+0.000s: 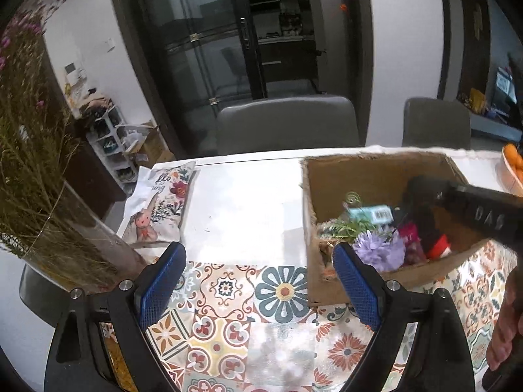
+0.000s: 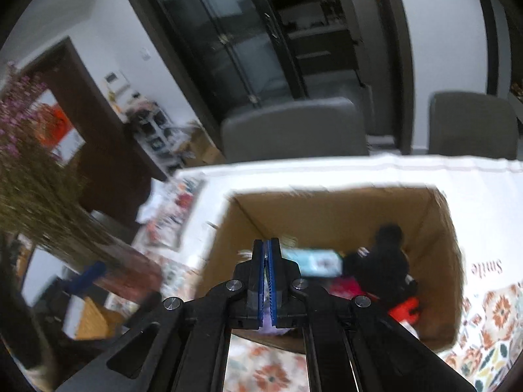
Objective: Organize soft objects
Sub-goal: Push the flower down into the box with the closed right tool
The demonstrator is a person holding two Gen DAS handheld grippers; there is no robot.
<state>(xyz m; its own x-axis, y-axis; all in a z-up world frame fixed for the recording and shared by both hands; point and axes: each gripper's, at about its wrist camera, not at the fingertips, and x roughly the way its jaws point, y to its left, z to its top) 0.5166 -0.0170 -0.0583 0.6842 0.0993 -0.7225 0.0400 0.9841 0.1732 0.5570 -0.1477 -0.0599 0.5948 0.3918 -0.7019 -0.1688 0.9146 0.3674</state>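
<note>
An open cardboard box (image 1: 376, 163) stands on the table at the right. It holds a purple fabric flower (image 1: 379, 250), green sprigs, a teal packet (image 1: 369, 214), a black plush toy (image 2: 389, 261) and something red (image 1: 439, 250). A rabbit-print cushion (image 1: 160, 205) lies at the table's far left. My left gripper (image 1: 258, 281) hangs open over the patterned cloth, just left of the box, with nothing between its pads. My right gripper (image 2: 267, 261) is shut, its pads pressed together above the box's (image 2: 327, 209) near side. Its black housing (image 1: 483, 215) reaches in over the box from the right.
A glass vase (image 1: 75, 245) of dried grasses and pink flowers stands at the near left. Two grey chairs (image 1: 287, 124) sit behind the table. A bowl of oranges (image 1: 513, 160) is at the right edge. A hand (image 1: 506, 326) shows at the lower right.
</note>
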